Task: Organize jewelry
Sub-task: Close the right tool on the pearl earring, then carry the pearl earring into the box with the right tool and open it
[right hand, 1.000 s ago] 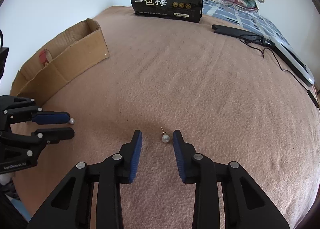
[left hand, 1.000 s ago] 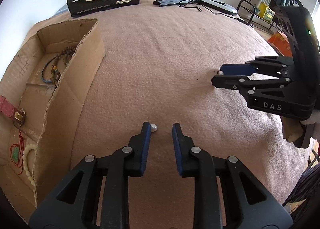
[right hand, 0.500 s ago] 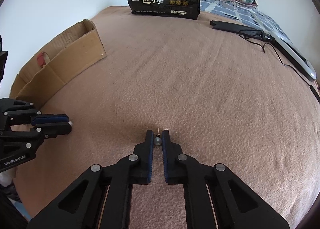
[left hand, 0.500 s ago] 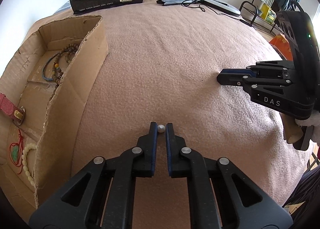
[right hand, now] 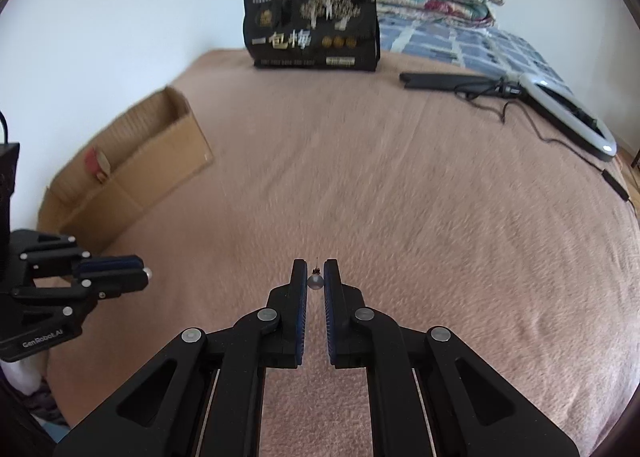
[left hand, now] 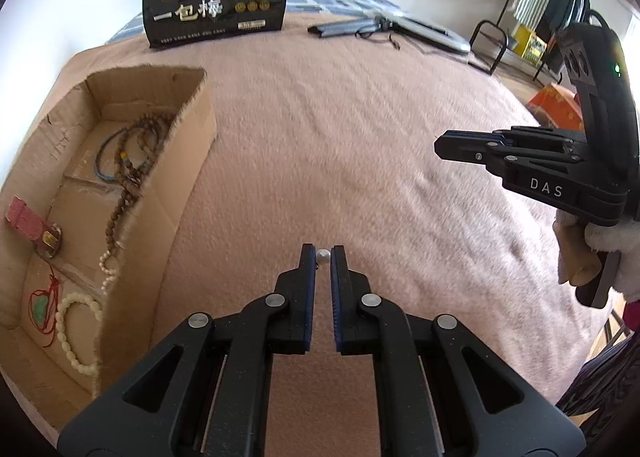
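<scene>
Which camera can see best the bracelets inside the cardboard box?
The left wrist view: it looks down into the cardboard box, showing the white bead bracelet and brown beads. The right wrist view shows only the box's outside wall.

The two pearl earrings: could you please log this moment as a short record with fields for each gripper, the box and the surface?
left gripper: shut on a pearl earring, at the fingertips
right gripper: shut on the second earring, post pointing forward
box: cardboard, open top, to the left of both grippers
box contents: bead necklaces, white bracelet, red cord pendant, pink strap
surface: pink blanket
at the far edge: black snack bag
</scene>
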Demonstrator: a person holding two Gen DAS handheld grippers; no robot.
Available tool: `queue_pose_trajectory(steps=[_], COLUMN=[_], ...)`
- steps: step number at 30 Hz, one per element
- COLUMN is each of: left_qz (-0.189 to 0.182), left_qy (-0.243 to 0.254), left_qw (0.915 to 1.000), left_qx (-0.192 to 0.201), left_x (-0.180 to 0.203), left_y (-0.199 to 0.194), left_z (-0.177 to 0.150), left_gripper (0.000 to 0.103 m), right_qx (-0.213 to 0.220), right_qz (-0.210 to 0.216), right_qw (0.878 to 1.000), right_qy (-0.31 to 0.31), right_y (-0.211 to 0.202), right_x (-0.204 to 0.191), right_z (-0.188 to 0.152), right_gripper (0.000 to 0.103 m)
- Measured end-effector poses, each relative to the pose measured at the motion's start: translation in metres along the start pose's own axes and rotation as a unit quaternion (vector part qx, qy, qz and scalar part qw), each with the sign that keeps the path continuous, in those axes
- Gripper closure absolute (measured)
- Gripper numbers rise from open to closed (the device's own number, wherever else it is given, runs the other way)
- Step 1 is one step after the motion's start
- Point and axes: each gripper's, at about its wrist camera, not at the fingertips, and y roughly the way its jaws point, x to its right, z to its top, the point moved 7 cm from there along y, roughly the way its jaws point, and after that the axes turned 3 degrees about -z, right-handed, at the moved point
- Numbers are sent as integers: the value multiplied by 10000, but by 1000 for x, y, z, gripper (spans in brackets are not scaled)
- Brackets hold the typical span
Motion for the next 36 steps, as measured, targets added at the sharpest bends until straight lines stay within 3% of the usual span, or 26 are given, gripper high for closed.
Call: queue_pose_trajectory(steps=[10,17,36], left_qz=[-36,217,655], left_qy=[-239,-434,-985], left_qw=[9982,9949,9882], left_qx=[556,890,969], left_x=[-13,-46,-152], left_y=[-44,-77,-107], left_z=[23,31,57], left_gripper=[98,98,98], right_qx=[479,723,756], right_qz=[137,401,998], right_qw=[9987,9964,9903], right_qy=[-48,-173,-602], right_y=[-34,-53,-40], right_x=[-27,-61,-161], right_z=[27,45,72], right_gripper=[96,96,96])
